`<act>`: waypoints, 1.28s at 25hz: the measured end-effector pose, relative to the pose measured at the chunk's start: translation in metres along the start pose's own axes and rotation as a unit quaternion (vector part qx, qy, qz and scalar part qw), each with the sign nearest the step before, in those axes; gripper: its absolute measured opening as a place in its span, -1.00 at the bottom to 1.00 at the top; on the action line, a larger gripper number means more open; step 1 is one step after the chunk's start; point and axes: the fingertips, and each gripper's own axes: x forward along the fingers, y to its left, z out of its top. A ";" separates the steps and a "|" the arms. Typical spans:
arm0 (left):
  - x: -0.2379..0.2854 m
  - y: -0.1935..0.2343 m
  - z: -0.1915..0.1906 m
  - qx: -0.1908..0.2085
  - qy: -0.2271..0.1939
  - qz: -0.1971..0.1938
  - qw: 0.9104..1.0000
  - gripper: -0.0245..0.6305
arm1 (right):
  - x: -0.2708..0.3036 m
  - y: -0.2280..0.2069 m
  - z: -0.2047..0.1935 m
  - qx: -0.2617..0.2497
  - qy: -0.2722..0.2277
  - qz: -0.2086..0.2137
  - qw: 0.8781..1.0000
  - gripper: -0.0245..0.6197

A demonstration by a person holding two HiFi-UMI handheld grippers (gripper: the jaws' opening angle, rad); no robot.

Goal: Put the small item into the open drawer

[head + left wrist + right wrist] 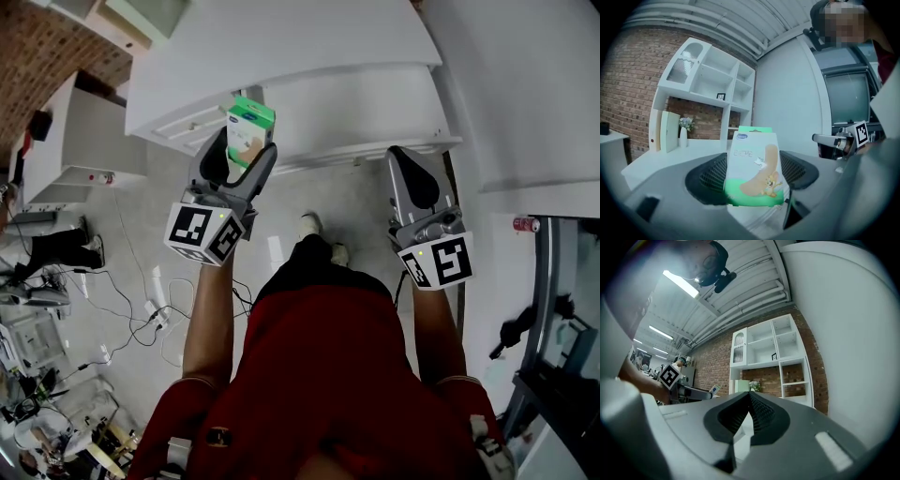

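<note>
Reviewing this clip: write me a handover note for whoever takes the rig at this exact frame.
Left gripper: shut on the small green-and-white box, held up by the front of the white cabinet.
Right gripper: shut, nothing in it, raised alongside.
Done: the box is in hand.
Left: put the box in the drawer and release it. The drawer's opening is not clear in these views, so locate it first.
</note>
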 end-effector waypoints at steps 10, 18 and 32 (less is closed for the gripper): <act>0.059 0.055 -0.051 -0.003 0.065 -0.013 0.998 0.15 | 0.061 -0.011 -0.008 -0.023 0.024 -0.012 0.999 -0.89; 0.100 0.090 -0.096 -0.009 0.119 -0.036 0.992 0.15 | 0.109 -0.019 -0.025 -0.031 0.048 -0.032 0.998 -0.89; 0.154 0.108 -0.165 -0.009 0.224 -0.024 0.974 0.15 | 0.158 -0.063 -0.055 -0.010 0.077 -0.003 0.997 -0.89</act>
